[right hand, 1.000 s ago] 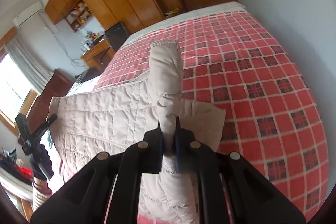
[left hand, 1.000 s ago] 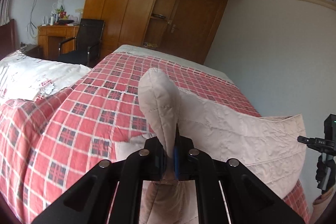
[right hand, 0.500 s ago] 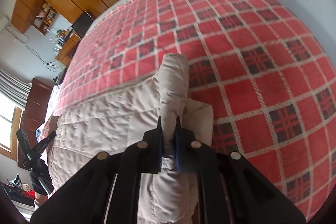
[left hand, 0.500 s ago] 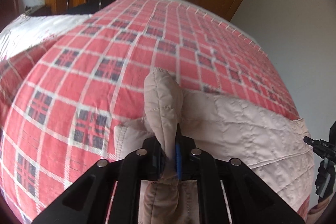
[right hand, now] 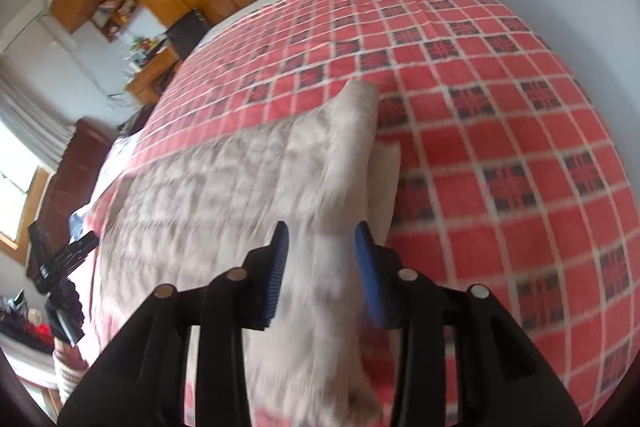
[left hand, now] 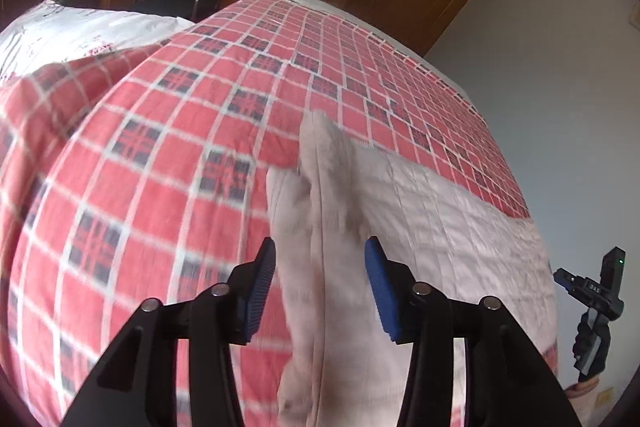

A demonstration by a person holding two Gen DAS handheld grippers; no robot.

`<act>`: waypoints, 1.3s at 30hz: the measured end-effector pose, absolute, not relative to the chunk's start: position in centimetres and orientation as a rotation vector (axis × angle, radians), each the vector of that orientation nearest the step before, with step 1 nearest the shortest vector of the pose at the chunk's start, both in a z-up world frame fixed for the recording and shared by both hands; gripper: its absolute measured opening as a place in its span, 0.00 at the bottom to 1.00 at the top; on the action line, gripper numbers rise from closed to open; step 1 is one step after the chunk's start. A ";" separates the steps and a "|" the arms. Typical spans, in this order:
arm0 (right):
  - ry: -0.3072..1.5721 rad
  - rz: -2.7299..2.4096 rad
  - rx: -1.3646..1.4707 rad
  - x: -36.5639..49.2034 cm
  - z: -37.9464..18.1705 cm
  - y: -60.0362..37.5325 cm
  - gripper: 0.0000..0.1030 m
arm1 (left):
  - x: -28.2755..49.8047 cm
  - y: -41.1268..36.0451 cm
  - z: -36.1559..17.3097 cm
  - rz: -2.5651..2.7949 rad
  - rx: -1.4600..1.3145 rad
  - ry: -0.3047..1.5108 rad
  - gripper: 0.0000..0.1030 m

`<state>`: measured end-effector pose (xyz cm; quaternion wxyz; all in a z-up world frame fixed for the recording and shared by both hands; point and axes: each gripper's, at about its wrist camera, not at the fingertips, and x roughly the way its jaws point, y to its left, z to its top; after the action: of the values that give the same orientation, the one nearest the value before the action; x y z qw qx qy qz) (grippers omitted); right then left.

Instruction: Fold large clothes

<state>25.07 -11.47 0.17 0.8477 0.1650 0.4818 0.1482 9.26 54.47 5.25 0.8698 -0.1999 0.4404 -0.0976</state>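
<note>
Both grippers spread open over the quilted jacket on the bed

The left gripper point(left hand: 320, 277) and right gripper point(right hand: 322, 265) hold their blue-padded fingers point(left hand: 378, 291) apart, a raised fold of the pale quilted jacket point(right hand: 224, 187) between them ungripped. The jacket lies across the near edge of the red plaid bed point(left hand: 160, 131).

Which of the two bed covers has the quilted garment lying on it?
The red checked bedspread: the beige quilted garment lies spread on it. The white printed cover sits further back near the desk, with nothing beige on it.
</note>
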 end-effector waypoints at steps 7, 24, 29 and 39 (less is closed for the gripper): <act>1.020 0.385 0.298 18.5 -0.4 -10.6 0.50 | 2.7 54.0 4.0 -0.265 -0.431 0.924 0.47; 1.065 0.406 0.302 16.5 -1.0 -10.7 0.12 | 1.0 52.1 3.8 -0.302 -0.414 0.924 0.07; 1.107 0.390 0.286 16.9 -3.3 -10.7 0.12 | 0.8 53.1 1.5 -0.310 -0.433 0.956 0.07; 1.110 0.376 0.268 17.2 -5.4 -10.6 0.13 | 0.2 52.1 0.1 -0.288 -0.374 0.946 0.07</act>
<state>17.24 -10.59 -5.41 0.8247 0.1261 0.5221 0.1770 0.18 52.09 0.07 0.8635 -0.1782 0.4514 -0.1375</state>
